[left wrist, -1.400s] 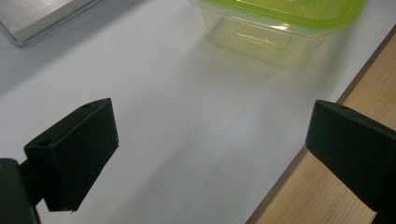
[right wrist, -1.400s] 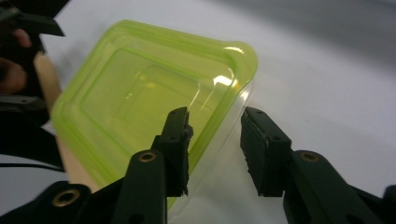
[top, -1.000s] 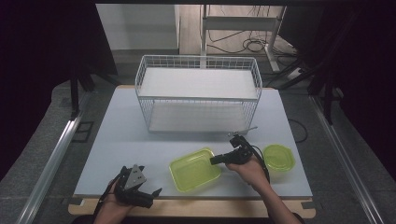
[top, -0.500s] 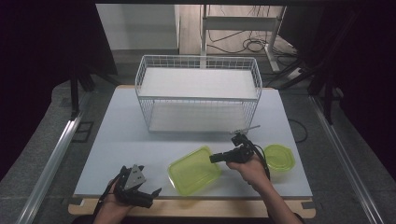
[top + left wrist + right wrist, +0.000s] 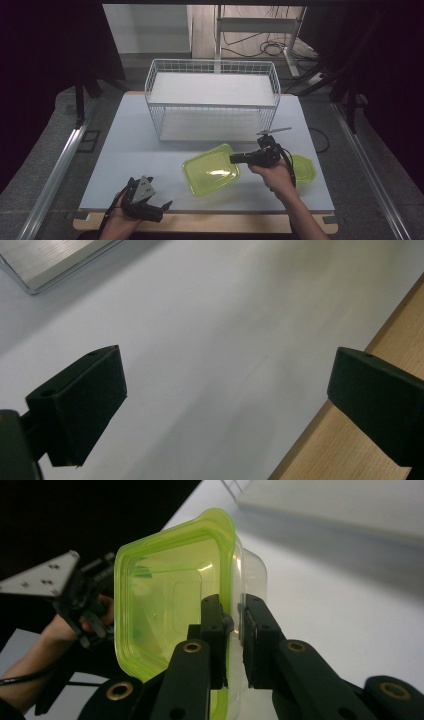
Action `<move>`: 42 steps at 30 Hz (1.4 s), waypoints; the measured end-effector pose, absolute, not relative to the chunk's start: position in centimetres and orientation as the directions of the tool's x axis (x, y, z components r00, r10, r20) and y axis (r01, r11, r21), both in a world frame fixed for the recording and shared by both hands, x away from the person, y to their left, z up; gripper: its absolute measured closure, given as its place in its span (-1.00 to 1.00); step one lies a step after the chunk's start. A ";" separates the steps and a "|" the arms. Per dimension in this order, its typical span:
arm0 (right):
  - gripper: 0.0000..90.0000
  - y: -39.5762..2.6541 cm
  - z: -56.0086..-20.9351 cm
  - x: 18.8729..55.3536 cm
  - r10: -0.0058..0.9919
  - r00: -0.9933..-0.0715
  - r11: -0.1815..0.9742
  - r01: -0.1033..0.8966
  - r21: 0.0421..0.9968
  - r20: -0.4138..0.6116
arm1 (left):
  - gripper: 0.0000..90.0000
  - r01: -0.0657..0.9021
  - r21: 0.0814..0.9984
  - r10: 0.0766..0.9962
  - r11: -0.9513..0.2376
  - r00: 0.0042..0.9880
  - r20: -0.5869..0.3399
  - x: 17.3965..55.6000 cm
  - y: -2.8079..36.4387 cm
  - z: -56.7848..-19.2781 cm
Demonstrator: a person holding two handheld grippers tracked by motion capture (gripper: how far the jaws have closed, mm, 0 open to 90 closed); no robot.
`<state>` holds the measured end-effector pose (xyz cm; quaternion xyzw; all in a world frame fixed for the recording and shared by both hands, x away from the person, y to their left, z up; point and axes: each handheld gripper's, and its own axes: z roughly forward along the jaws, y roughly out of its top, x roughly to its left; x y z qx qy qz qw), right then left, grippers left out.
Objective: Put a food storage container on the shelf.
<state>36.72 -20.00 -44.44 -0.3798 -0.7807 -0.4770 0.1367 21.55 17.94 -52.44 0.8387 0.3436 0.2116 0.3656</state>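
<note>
A white wire basket [image 5: 212,102] stands at the back of the grey table [image 5: 130,150], with a green lid [image 5: 304,169] near the right edge

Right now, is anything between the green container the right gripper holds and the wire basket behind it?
Nothing visible. The right gripper pinches the rim of the green container, and only bare table lies between it and the wire basket. The basket's near wall would have to be cleared from above.

Two green items: one container [image 5: 210,170] in front of the basket [image 5: 212,102], and one lid [image 5: 303,167] to the container's right. One wire basket. Two grippers: one [image 5: 141,197] front-left of the basket, one [image 5: 235,159] at the container. One table [image 5: 125,145].
</note>
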 end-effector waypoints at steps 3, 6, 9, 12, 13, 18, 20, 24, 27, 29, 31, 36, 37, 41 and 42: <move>0.81 -20.3 -43.4 36.9 0.461 -0.680 0.244 0.715 0.655 0.570 | -0.95 0.422 0.759 0.732 -0.497 0.673 0.105 21.6 18.0 -52.4; 0.81 -20.5 -42.5 37.1 0.457 -0.685 0.233 0.708 0.666 0.568 | -0.95 0.421 0.758 0.732 -0.499 0.672 0.108 21.6 18.0 -52.4; 0.81 -20.6 -41.2 37.5 0.457 -0.694 0.221 0.694 0.685 0.556 | -0.95 0.421 0.757 0.734 -0.499 0.670 0.111 21.6 18.1 -52.4; 0.81 -20.7 -40.5 37.8 0.457 -0.699 0.212 0.686 0.696 0.550 | -0.95 0.422 0.757 0.735 -0.500 0.668 0.113 21.6 18.2 -52.4; 0.81 -20.8 -40.1 37.9 0.455 -0.700 0.207 0.684 0.700 0.550 | -0.95 0.422 0.757 0.736 -0.499 0.668 0.112 21.6 18.2 -52.4; 0.81 -21.1 -38.1 38.6 0.460 -0.700 0.183 0.677 0.713 0.546 | -0.95 0.422 0.754 0.733 -0.504 0.670 0.115 21.6 18.2 -52.4; 0.81 -21.1 -37.3 38.9 0.462 -0.703 0.174 0.670 0.722 0.541 | -0.95 0.420 0.750 0.730 -0.511 0.672 0.121 21.6 18.2 -52.4; 0.81 -21.0 -35.5 39.6 0.467 -0.708 0.159 0.656 0.738 0.529 | -0.95 0.418 0.751 0.730 -0.512 0.672 0.124 21.6 18.2 -52.4; 0.81 -20.7 -34.3 40.2 0.473 -0.713 0.148 0.644 0.751 0.518 | -0.95 0.416 0.751 0.730 -0.513 0.672 0.126 21.6 18.2 -52.4; 0.81 -20.4 -33.6 40.6 0.479 -0.713 0.141 0.639 0.756 0.512 | -0.95 0.415 0.751 0.729 -0.514 0.673 0.127 21.6 18.2 -52.4; 0.81 -19.8 -32.8 41.2 0.487 -0.715 0.137 0.630 0.764 0.502 | -0.95 0.414 0.750 0.728 -0.516 0.673 0.130 21.6 18.2 -52.4; 0.81 -18.9 -32.1 42.3 0.503 -0.712 0.133 0.624 0.770 0.490 | -0.95 0.412 0.753 0.727 -0.513 0.674 0.127 21.6 18.1 -52.5; 0.81 -18.7 -32.0 42.5 0.504 -0.711 0.131 0.624 0.770 0.490 | -0.95 0.409 0.750 0.725 -0.519 0.676 0.133 21.6 18.2 -52.5; 0.81 -18.1 -31.5 43.5 0.516 -0.698 0.111 0.630 0.769 0.497 | -0.95 0.407 0.752 0.724 -0.519 0.677 0.132 21.6 18.1 -52.5; 0.81 -18.0 -31.3 43.8 0.520 -0.695 0.106 0.630 0.770 0.497 | -0.95 0.407 0.752 0.723 -0.519 0.678 0.133 21.6 18.1 -52.5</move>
